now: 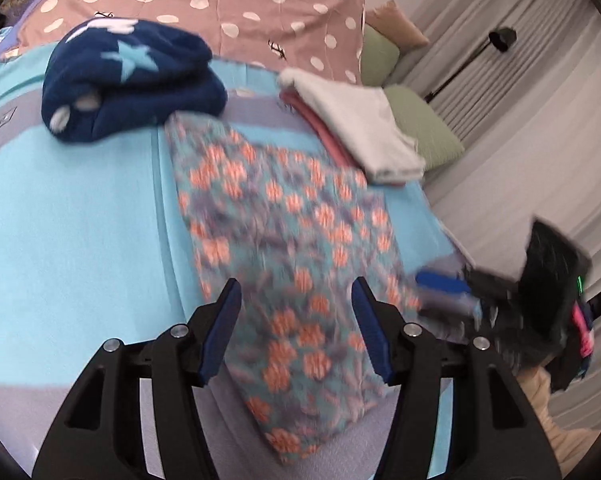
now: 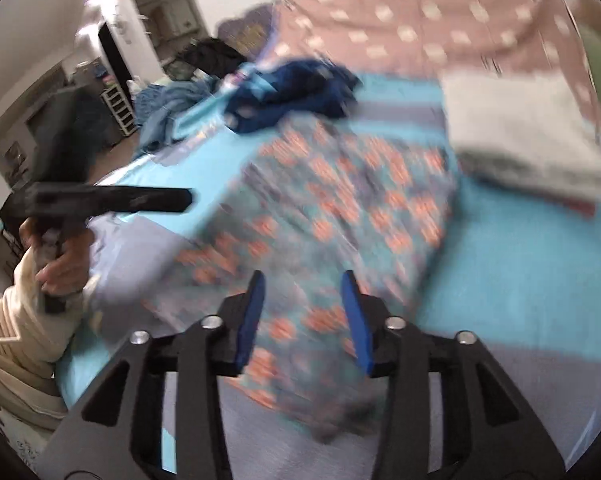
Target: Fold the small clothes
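Observation:
A floral garment (image 1: 284, 232), teal with orange flowers, lies flat on the light blue bed cover (image 1: 68, 216). It also shows in the right wrist view (image 2: 340, 208), blurred. My left gripper (image 1: 296, 292) is open and empty, hovering over the garment's near part. My right gripper (image 2: 302, 280) is open and empty, also above the garment's near edge. The right gripper shows at the right of the left wrist view (image 1: 444, 284), and the left gripper shows at the left of the right wrist view (image 2: 172, 200), held in a hand.
A dark blue fleece with stars (image 1: 128, 80) lies bunched at the back left. A folded stack, white on pink (image 1: 356, 128), sits at the back right. A pink polka-dot cover (image 1: 228, 4), green pillows (image 1: 424, 128) and curtains lie beyond.

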{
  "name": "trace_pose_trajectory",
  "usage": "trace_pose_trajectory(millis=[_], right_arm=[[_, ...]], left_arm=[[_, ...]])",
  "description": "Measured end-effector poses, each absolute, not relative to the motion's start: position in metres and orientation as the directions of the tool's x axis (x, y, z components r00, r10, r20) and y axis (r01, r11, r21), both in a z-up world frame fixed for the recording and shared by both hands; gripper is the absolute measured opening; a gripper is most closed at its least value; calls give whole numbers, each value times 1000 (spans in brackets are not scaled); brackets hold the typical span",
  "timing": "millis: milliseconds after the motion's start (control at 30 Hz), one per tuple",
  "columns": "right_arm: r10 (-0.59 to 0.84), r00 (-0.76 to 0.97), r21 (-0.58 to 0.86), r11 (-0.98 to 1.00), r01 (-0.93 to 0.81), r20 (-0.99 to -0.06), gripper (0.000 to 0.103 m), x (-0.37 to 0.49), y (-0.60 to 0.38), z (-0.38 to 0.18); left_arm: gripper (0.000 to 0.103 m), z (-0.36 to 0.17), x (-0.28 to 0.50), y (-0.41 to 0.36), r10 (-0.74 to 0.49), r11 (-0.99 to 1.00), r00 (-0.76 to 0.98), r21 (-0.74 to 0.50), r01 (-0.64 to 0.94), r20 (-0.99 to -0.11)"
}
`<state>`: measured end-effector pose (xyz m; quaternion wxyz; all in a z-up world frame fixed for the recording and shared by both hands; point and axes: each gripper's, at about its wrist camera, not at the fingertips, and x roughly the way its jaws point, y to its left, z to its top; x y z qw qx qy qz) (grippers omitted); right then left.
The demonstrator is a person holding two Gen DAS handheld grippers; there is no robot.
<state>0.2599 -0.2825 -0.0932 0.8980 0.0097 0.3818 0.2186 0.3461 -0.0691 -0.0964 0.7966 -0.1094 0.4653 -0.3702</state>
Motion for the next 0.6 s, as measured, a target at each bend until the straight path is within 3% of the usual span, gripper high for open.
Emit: trace_pose_trajectory(millis=[133,300,433,600], right_arm=[[395,591,101,878,-467,-703,44,263,-227,-102],[424,533,116,849,-515,-732,44,270,-190,-131],[422,505,121,843,-524,-753,45,268,-186,-149],[448,482,165,838,-520,-753,45,265,-193,-156]], left_arm=[[60,-97,388,-74,-750,640,224,-599,481,-622],[60,-134,432,-94,-709,679,195,-583,446,-678],[60,-160,451,-92,-727,674,192,-630,387,-660],[60,-156,463,-110,-663,729,267,-524,440,-699]])
